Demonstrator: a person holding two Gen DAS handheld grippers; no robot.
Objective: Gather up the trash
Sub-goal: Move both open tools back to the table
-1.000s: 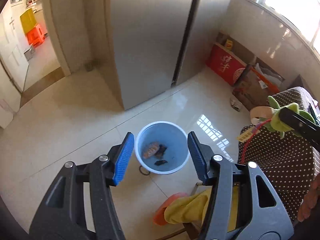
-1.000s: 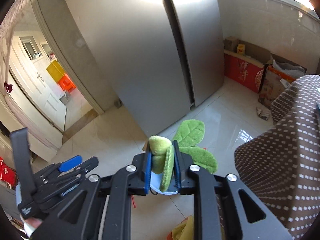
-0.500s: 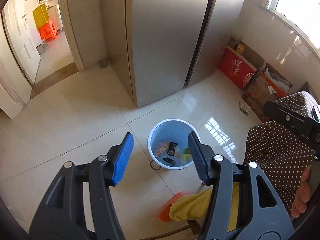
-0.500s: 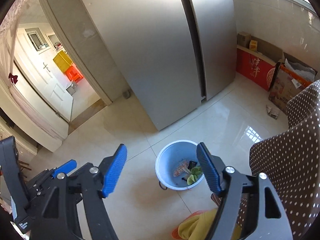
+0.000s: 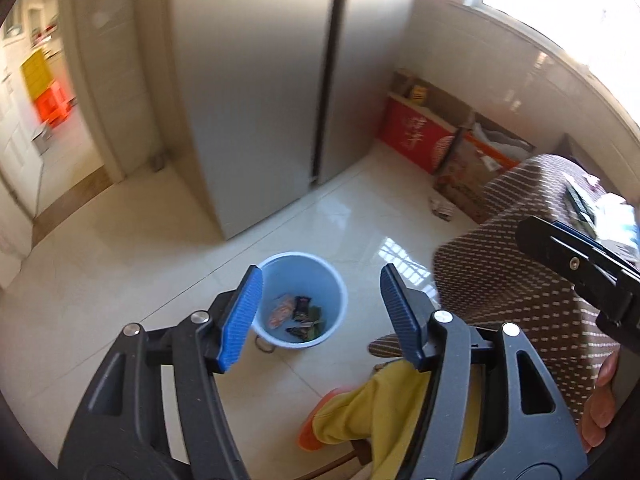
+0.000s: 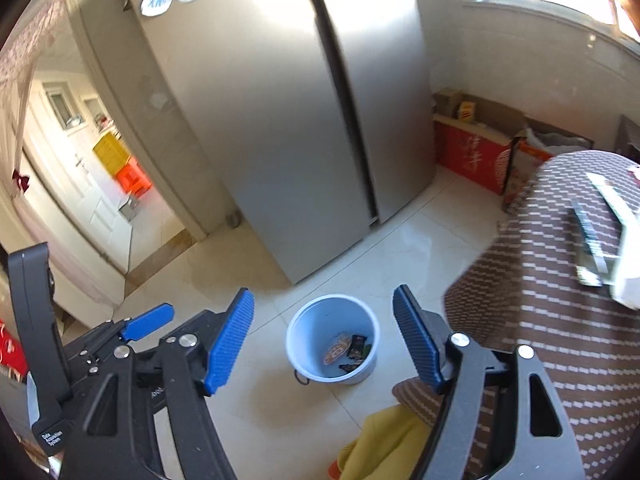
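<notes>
A light blue bin [image 5: 303, 300] stands on the tiled floor and also shows in the right wrist view [image 6: 333, 338]. Inside lie snack wrappers [image 5: 292, 310] and a green plush leaf toy [image 5: 316, 318], which is barely visible in the right wrist view. My left gripper [image 5: 320, 316] is open and empty above the bin. My right gripper [image 6: 326, 344] is open and empty above the bin, and part of it shows in the left wrist view [image 5: 580, 264]. More wrappers [image 6: 596, 236] lie on the polka-dot table [image 6: 560, 312].
A steel fridge [image 6: 288, 100] stands behind the bin. Red and brown boxes [image 5: 436, 140] sit along the wall under the window. A doorway [image 6: 100, 184] opens at left. A yellow cloth [image 5: 376, 404] and orange stool lie below the table's edge.
The right gripper opened and dropped the green plush toy into the bin. Both grippers have since risen and swung right, bringing the tabletop into view.
</notes>
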